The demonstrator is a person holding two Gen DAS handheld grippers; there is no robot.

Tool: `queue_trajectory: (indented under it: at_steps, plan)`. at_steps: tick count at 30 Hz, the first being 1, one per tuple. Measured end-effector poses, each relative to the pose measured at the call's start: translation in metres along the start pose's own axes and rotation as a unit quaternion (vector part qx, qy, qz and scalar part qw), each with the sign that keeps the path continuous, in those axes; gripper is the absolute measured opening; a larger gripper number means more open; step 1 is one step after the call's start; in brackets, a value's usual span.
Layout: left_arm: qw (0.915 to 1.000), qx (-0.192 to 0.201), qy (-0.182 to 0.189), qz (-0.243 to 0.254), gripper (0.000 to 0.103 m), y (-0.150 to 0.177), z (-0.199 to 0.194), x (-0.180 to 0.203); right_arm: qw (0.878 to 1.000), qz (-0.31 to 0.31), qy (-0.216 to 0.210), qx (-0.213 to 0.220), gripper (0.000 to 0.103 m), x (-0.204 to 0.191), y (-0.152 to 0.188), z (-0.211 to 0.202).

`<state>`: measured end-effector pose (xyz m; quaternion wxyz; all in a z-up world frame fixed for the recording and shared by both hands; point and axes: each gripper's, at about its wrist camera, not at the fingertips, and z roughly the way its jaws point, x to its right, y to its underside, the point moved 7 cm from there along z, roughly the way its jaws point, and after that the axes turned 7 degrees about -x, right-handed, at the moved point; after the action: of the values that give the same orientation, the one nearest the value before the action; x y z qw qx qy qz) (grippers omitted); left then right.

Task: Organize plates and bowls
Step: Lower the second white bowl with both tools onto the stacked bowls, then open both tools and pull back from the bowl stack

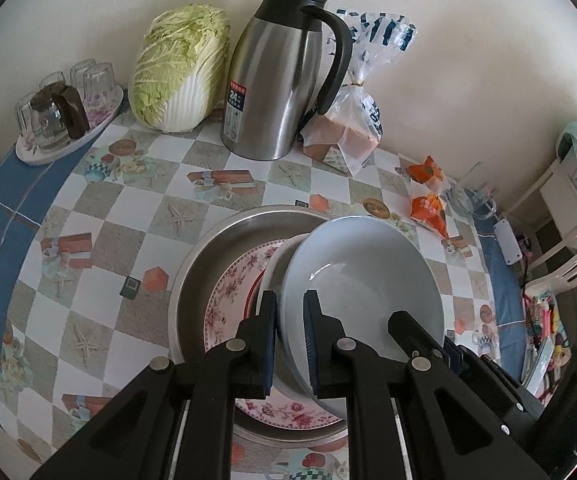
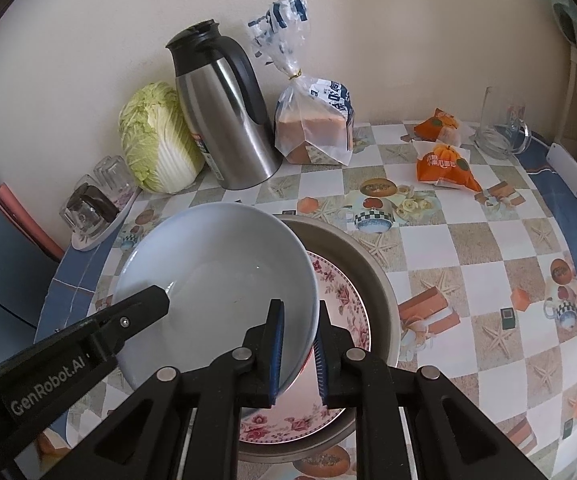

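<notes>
A pale grey bowl (image 1: 362,280) is held tilted above a floral plate (image 1: 228,300) that lies in a round steel tray (image 1: 208,256). My left gripper (image 1: 290,320) is shut on the bowl's left rim. My right gripper (image 2: 298,332) is shut on the bowl's (image 2: 216,268) right rim. The right gripper's finger shows in the left wrist view (image 1: 412,336) and the left gripper's finger shows in the right wrist view (image 2: 136,312), both over the bowl. The plate (image 2: 340,304) and tray (image 2: 380,292) also show under the bowl in the right wrist view.
Along the wall stand a steel thermos jug (image 1: 276,80), a Chinese cabbage (image 1: 180,68), bagged bread (image 1: 348,120) and a tray of upturned glasses (image 1: 64,116). Orange snack packets (image 2: 444,164) and a glass jug (image 2: 500,128) lie at the back right. The table edge curves round on both sides.
</notes>
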<state>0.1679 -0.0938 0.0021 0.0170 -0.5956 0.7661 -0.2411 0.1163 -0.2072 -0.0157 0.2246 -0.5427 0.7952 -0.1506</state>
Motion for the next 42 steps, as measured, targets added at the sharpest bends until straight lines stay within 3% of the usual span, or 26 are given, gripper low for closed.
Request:
queue_trajectory:
  at_steps: [3, 11, 15, 17, 18, 19, 21, 23, 24, 25, 28, 42]
  plan:
    - [0.9999, 0.006, -0.016, 0.002, 0.013, -0.001, -0.002, -0.003, 1.0, 0.001, 0.003, 0.001, 0.017, 0.0, 0.0, 0.0]
    - [0.9999, 0.015, 0.002, -0.005, 0.013, -0.003, -0.01, -0.005, 1.0, 0.005, -0.003, 0.001, 0.017, 0.004, 0.0, 0.001]
    - [0.9996, 0.025, 0.007, -0.007, 0.018, -0.004, -0.02, -0.005, 1.0, 0.005, -0.009, 0.01, 0.018, 0.004, -0.002, -0.005]
    - [0.9995, 0.028, 0.003, -0.012, 0.041, -0.004, -0.022, -0.009, 1.0, 0.005, -0.01, 0.012, 0.034, 0.004, -0.002, -0.008]
    - [0.9994, 0.031, 0.0, -0.015, 0.059, -0.004, -0.024, -0.011, 1.0, 0.003, -0.01, 0.012, 0.048, 0.004, -0.001, -0.009]
    - [0.9992, 0.035, -0.005, -0.018, 0.066, -0.004, -0.027, -0.014, 1.0, 0.003, -0.01, 0.013, 0.055, 0.004, -0.001, -0.01]
    - [0.9988, 0.042, -0.015, -0.022, 0.067, -0.004, -0.031, -0.019, 1.0, 0.003, -0.009, 0.016, 0.059, 0.004, -0.001, -0.014]
    - [0.9979, 0.051, -0.029, -0.028, 0.079, -0.002, -0.035, -0.026, 1.0, 0.001, -0.008, 0.019, 0.067, 0.005, 0.001, -0.017]
    - [0.9972, 0.057, -0.037, -0.031, 0.089, -0.001, -0.037, -0.03, 1.0, 0.001, -0.008, 0.021, 0.075, 0.006, 0.002, -0.019]
    - [0.9964, 0.064, -0.045, -0.034, 0.093, 0.0, -0.038, -0.035, 1.0, 0.0, -0.009, 0.025, 0.084, 0.006, 0.003, -0.02]
    - [0.9942, 0.074, -0.069, -0.036, 0.094, 0.007, -0.042, -0.047, 0.999, 0.001, -0.006, 0.031, 0.103, 0.007, 0.008, -0.023]
    - [0.9914, 0.059, -0.108, -0.043, 0.095, 0.051, -0.048, -0.077, 0.999, -0.004, 0.022, 0.036, 0.103, 0.011, 0.045, -0.041]
